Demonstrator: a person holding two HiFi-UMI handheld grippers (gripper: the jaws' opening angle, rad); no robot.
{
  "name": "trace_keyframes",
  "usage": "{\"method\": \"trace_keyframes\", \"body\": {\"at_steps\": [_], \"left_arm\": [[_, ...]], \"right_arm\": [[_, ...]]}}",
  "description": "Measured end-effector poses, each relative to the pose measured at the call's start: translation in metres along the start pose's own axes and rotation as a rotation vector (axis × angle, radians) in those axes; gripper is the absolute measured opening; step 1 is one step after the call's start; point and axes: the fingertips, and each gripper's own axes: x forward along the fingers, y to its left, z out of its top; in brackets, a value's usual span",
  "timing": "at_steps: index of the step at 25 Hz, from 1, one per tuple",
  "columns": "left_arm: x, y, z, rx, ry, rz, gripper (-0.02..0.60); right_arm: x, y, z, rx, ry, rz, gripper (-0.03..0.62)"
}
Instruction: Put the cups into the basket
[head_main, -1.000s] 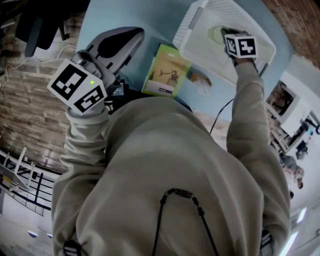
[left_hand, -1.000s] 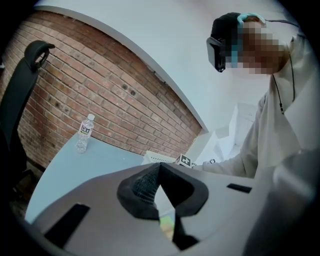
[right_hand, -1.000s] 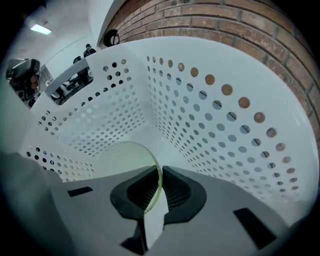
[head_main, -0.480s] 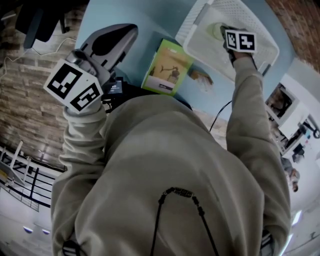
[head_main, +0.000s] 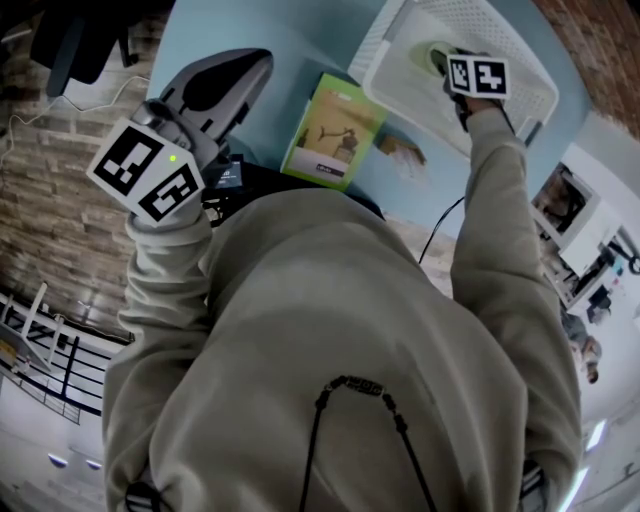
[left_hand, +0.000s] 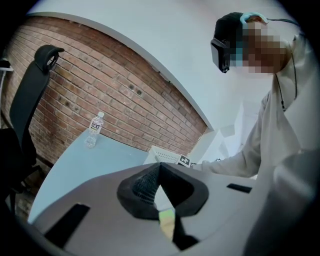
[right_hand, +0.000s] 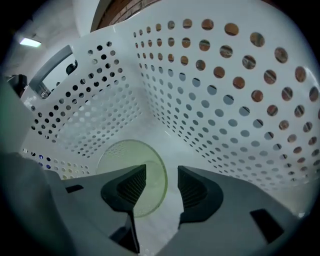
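- The right gripper (right_hand: 161, 172) points steeply down inside the basket (right_hand: 225, 100).
- Its jaws have just been opening and now stand spread. Neither pad presses on anything.
- The cup (right_hand: 127, 152), pale green and translucent, sits on the basket floor, seen from above.
- The left jaw overlaps the cup in the right gripper view, and the cup's near rim reaches into the gap between the jaws. The right jaw stands clear of the cup.
- In the head view the right gripper's marker cube (head_main: 478, 75) sits over the basket, just beside the cup.
- The basket is white, with perforated walls, and stands on the blue table (head_main: 290, 50).
- The left gripper (left_hand: 159, 167) is held over the table, well apart from the basket. Its jaws are pressed together at the tips with nothing between them.
- A green box (head_main: 333, 132) lies on the table between the left gripper and the basket.
- A bottle (left_hand: 94, 130) stands upright at the table's far end, near the brick wall (left_hand: 100, 85).
- A dark chair (left_hand: 30, 100) stands beside that end of the table.
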Motion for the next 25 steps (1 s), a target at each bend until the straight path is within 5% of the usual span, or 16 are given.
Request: {"method": "trace_keyframes", "body": {"at_steps": [2,13,25], "left_arm": [[-0.002,-0.004,0.001,0.021,-0.003,0.003,-0.002],[-0.005,-0.017,0.002,0.053,-0.004,-0.008,-0.002],[-0.006,-0.066,0.029,0.207,0.011,-0.055,-0.002]], "right_arm": [[-0.001,0.002,-0.002,-0.016,0.016,0.008,0.224],[-0.032,-0.002,0.007,-0.036,-0.033,-0.049,0.229],[-0.175,0.024,0.03,-0.04,-0.358,-0.091,0.225]]}}
